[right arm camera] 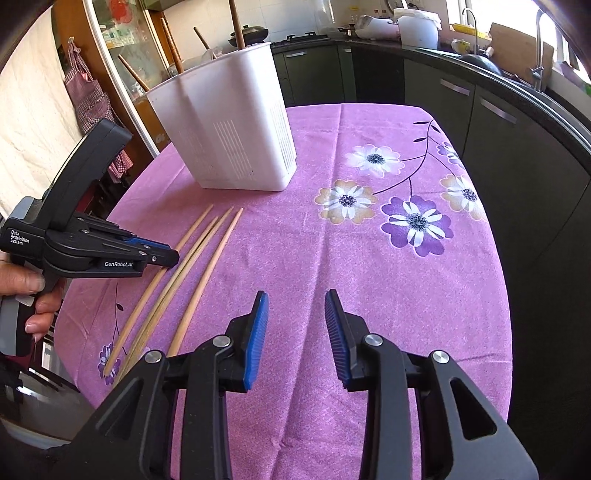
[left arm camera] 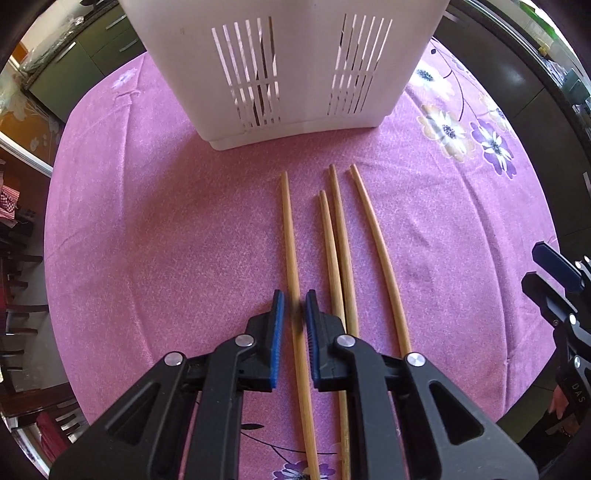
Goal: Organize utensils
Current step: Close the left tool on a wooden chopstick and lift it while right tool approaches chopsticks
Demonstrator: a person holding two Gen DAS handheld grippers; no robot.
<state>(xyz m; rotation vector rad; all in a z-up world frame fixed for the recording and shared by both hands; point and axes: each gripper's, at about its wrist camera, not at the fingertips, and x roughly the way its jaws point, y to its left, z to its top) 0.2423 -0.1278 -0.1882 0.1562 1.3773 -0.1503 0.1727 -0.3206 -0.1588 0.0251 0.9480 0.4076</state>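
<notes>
Table: a round top covered w/ a pink flowered cloth (left arm camera: pixel 147 221); kitchen cabinets (right arm camera: pixel 498 122) are seen behind it.
Holder: a white slotted utensil holder (left arm camera: pixel 284 66) is stood upright on the cloth at the far side; dark wooden handles (right arm camera: pixel 236 22) are seen sticking up out of its top in the right wrist view.
Chopsticks: four pale wooden sticks are laid on the cloth just in front of the holder, roughly parallel, tips toward it. The leftmost chopstick (left arm camera: pixel 290 236) is set slightly apart from the other three (left arm camera: pixel 343 236); two of those three lie touching along part of their length.
Left gripper (left arm camera: pixel 294 310): pointed steeply down at the cloth; jaws are closed on the leftmost chopstick, blue pads (left arm camera: pixel 279 325) pressed to either side of it approx. at mid-length. The stick is still flat on the cloth as far as can be told.
Right gripper (right arm camera: pixel 296 325): held above bare cloth to the right of the sticks; jaws are parted, nothing between the blue pads (right arm camera: pixel 256 339).
Hand: the left hand (right arm camera: pixel 33 291) is seen wrapped round the left gripper's handle at the picture's left edge.
</notes>
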